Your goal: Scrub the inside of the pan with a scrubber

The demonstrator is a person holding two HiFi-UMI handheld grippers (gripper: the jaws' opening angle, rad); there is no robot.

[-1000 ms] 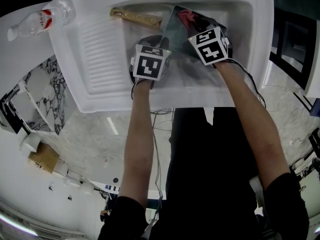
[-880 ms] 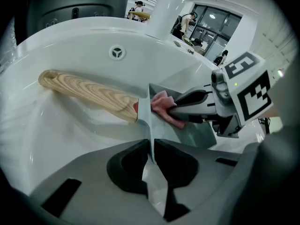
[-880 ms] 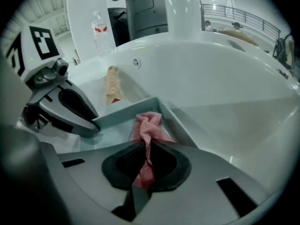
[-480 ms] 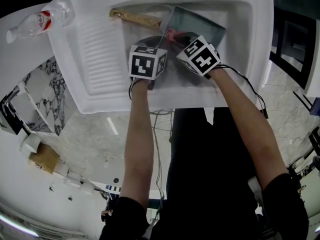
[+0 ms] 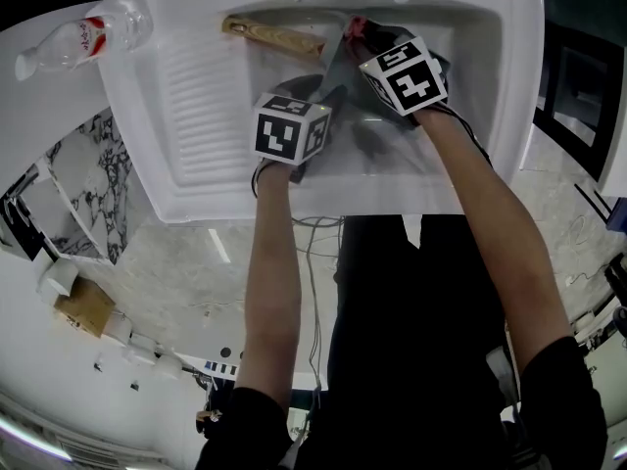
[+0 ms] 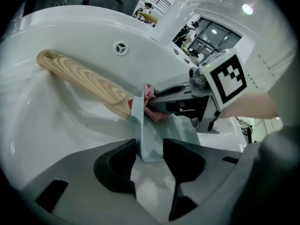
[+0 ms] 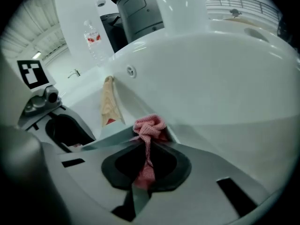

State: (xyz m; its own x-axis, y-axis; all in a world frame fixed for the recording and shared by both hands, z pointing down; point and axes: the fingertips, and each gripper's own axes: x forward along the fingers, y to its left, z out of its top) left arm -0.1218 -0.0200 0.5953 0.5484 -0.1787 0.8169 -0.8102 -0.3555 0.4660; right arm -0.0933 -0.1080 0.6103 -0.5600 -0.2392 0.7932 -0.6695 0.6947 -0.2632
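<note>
A grey square pan with a wooden handle stands tilted in the white sink. My left gripper is at the pan's near-left rim. Its jaws are opening: the thin rim stands between them, close to the left one. My right gripper is shut on a pink scrubber cloth, which bunches out past the fingertips against the pan's far edge, next to where the handle joins. The left gripper view shows the scrubber just beyond the rim.
A plastic water bottle lies on the counter at the far left. The ribbed drainboard lies left of the basin. An overflow hole sits in the basin's back wall. Both forearms reach over the sink's front edge.
My right gripper drew the scrubber toward me and left across the pan, then pushed it back to the far edge. The left gripper stayed almost in place at the rim.
</note>
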